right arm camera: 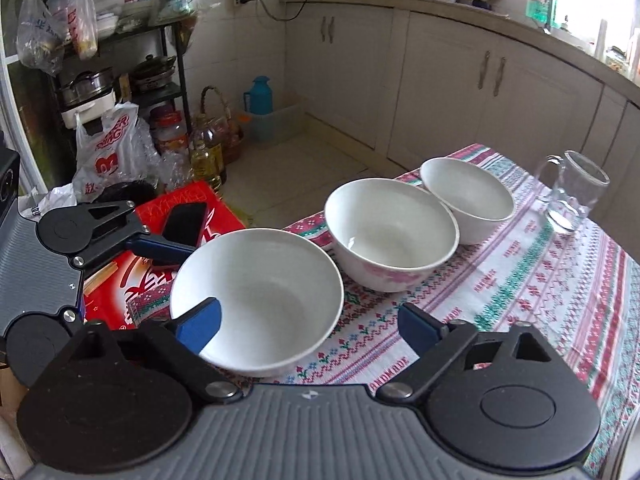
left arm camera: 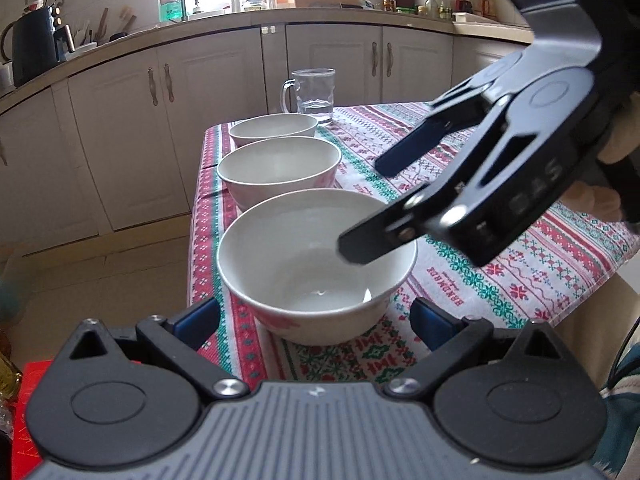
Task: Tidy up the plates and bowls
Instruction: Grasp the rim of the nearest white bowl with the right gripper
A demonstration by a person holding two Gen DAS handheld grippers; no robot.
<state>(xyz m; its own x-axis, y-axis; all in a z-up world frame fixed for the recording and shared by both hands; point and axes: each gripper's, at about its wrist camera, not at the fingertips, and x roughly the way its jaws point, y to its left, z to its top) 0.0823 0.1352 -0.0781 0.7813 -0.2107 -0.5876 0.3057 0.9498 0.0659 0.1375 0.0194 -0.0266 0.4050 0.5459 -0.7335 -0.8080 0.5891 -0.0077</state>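
Three white bowls sit in a row on the patterned tablecloth, the near bowl at six o'clock and a glass mug at two o'clock beyond the far bowl. The right gripper straddles the near bowl's rim, jaws spread and not pressing. The left gripper brackets that bowl from outside, jaws spread wide

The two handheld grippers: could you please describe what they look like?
Both match: a ribbed grey body with round black discs at either side and silver screws. Black linkage arms carry flat blue fingers. The left gripper and right gripper look the same from their own cameras. Seen side-on, the right one has embossed lettering on its black housing, too blurred to read.
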